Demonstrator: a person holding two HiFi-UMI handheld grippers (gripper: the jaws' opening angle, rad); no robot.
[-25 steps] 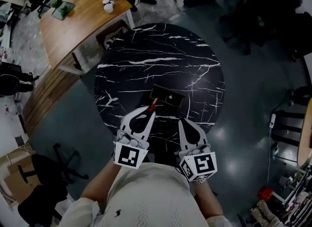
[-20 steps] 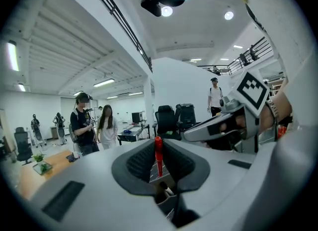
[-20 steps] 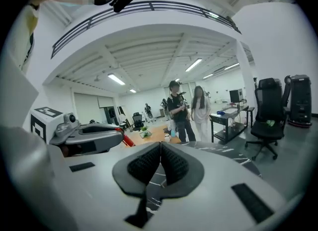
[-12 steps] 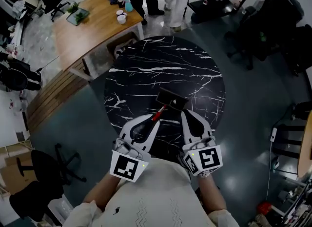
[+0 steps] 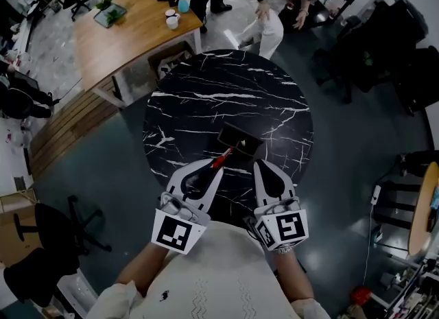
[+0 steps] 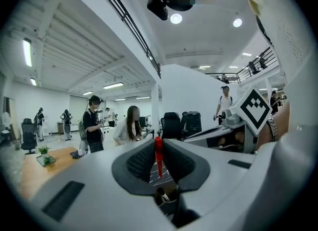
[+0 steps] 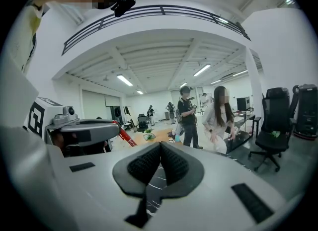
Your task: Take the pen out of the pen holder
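Observation:
A black box-shaped pen holder (image 5: 240, 139) stands near the middle of the round black marble table (image 5: 206, 91). My left gripper (image 5: 218, 162) is shut on a red pen (image 5: 221, 158) just in front of the holder's near left corner. The pen's far end points at the holder; I cannot tell whether it touches it. In the left gripper view the red pen (image 6: 158, 155) stands pinched between the ribbed pads. My right gripper (image 5: 255, 166) sits beside it, shut with nothing between its pads (image 7: 149, 163). The right gripper view also catches the red pen (image 7: 125, 136) at left.
A wooden desk (image 5: 130, 29) with cups and a tray stands beyond the table at upper left. Persons (image 5: 267, 9) stand at the table's far side. Office chairs (image 5: 41, 256) and dark furniture ring the table on the grey floor.
The head camera has shifted a little. Both grippers and the pen keep about the same place by the holder. Persons at the far side of the table have moved in closer.

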